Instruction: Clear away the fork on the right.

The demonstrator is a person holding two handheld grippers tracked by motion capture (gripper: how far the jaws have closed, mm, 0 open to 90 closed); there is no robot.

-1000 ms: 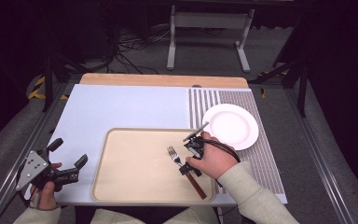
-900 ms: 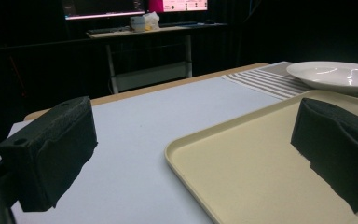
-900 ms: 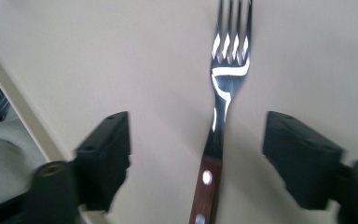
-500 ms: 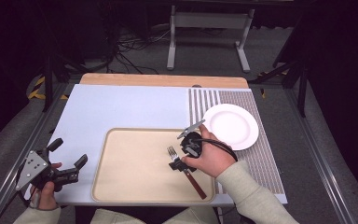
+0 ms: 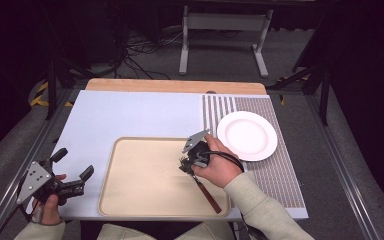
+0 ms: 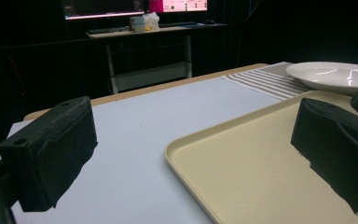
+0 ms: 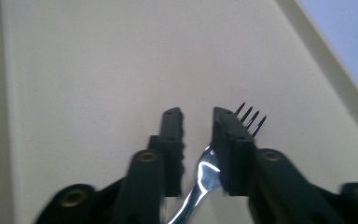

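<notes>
The fork [image 5: 203,187] lay on the beige tray [image 5: 135,195], toward the tray's right side, its dark brown handle running toward the near right corner and its metal head pointing far and left. In the right gripper view the fork's neck [image 7: 204,172] passed between the two black jaws, while its tines [image 7: 251,119] showed just past the tip of one jaw. The right gripper [image 5: 186,164] was down over the fork's head, held by the person's right hand [image 5: 220,167]; its jaws stood a little apart, with a narrow gap between them, and whether either pressed on the metal could not be told.

The left gripper [image 5: 75,170] hung at the near left edge of the table, just left of the tray, held in the left hand [image 5: 47,205]. Its jaws were spread wide, with nothing between them; its own view looked across the pale blue mat [image 6: 135,126] and the tray's rim [image 6: 177,158].

A white plate [image 5: 247,135] sat on the striped grey placemat [image 5: 280,175] at the right, beside the tray's far right corner and near the right hand.
</notes>
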